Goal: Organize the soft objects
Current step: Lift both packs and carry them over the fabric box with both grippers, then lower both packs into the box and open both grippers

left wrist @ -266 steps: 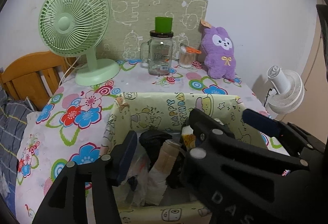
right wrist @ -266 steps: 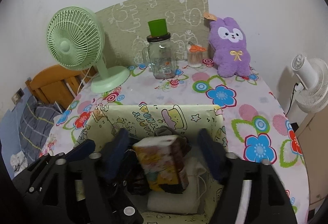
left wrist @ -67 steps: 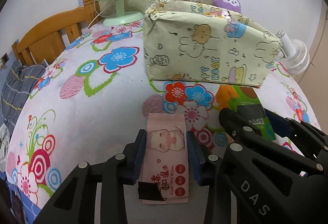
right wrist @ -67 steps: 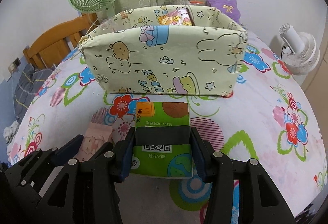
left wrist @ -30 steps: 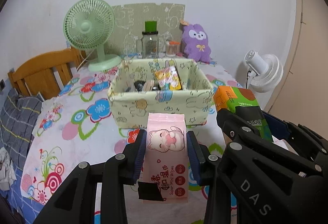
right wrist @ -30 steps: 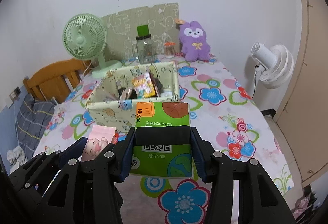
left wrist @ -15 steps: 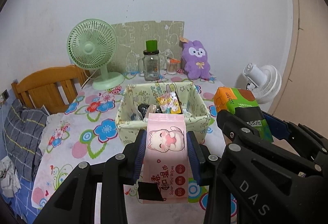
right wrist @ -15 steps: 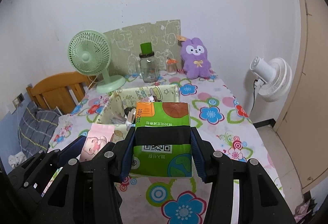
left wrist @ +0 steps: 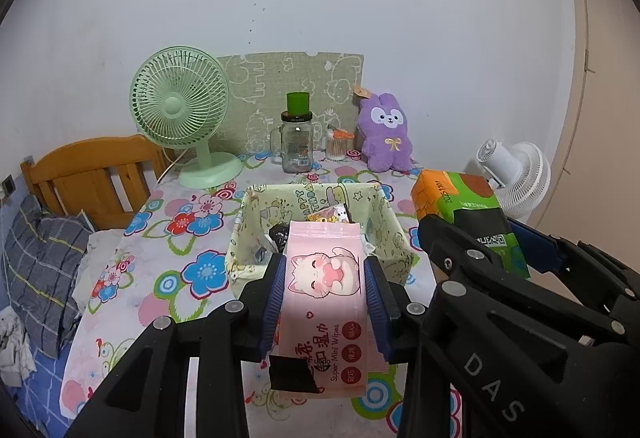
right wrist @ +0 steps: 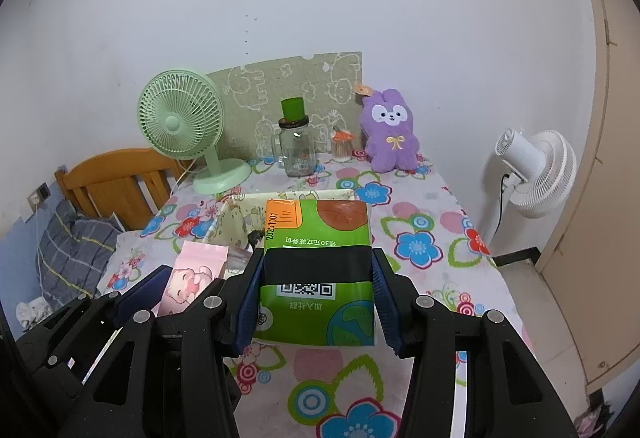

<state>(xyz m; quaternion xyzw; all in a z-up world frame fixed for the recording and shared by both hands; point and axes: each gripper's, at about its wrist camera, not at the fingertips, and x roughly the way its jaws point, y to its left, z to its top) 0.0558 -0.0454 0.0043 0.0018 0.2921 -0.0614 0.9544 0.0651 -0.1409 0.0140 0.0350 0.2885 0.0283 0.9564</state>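
Both packs have risen well clear of the table since a second ago. Left gripper (left wrist: 324, 294) clamps the wipes (left wrist: 326, 278), right gripper (right wrist: 316, 290) the tissues (right wrist: 318, 238), held high to clear the bin (left wrist: 240, 234) wall at 12 o'clock.

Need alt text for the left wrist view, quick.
The left gripper is shut on a pink wipes pack held above a floral table, with an open fabric bin of items just beyond.

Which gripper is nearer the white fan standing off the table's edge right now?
Right. The right gripper, clamping the green tissue pack, sits on the white fan's side; the left gripper, with the pink wipes, is farther away.
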